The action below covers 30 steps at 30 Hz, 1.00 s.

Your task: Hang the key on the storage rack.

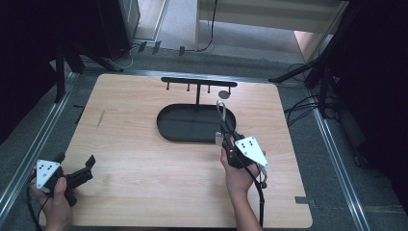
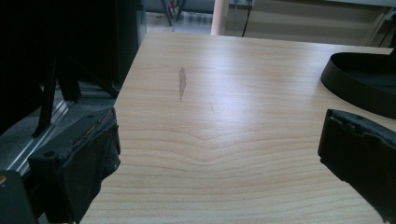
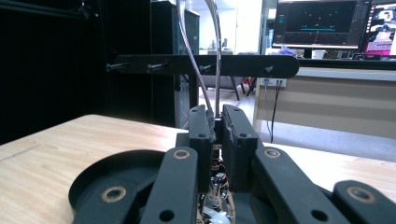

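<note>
A tray [image 1: 166, 122] sits mid-table [image 1: 134, 178], a peg rack [image 1: 198, 81] rising from its far side (hand-held grippers nearer).

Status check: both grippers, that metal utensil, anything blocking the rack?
Left gripper open, idle. Right gripper shut on metal utensil, upright over black tray. Hook rack ahead, unobstructed.

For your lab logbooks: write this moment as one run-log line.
left gripper: open, idle near table corner | right gripper: shut on metal loop, upright | rack: pegs bare | tray: under rack
</note>
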Each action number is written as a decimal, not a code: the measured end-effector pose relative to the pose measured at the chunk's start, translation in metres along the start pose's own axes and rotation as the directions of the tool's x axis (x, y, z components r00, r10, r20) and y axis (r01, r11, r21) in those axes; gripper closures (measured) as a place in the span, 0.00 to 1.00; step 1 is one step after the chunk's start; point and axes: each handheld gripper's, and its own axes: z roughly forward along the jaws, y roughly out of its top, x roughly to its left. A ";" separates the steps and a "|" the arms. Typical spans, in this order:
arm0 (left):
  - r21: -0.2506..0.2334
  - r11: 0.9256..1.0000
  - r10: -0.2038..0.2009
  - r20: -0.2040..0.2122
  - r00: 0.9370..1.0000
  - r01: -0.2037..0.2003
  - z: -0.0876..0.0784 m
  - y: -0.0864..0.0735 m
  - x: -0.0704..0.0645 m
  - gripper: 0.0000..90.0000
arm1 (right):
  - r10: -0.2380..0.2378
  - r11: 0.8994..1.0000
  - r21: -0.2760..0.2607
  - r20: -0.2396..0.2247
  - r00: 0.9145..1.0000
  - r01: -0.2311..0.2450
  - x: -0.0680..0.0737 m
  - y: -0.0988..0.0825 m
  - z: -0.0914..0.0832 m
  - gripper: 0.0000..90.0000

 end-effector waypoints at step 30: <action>0.002 1.000 -0.006 0.004 1.000 0.006 0.000 0.000 0.001 0.00 | -0.008 0.999 0.037 0.017 1.000 0.007 0.012 -0.007 0.051 0.93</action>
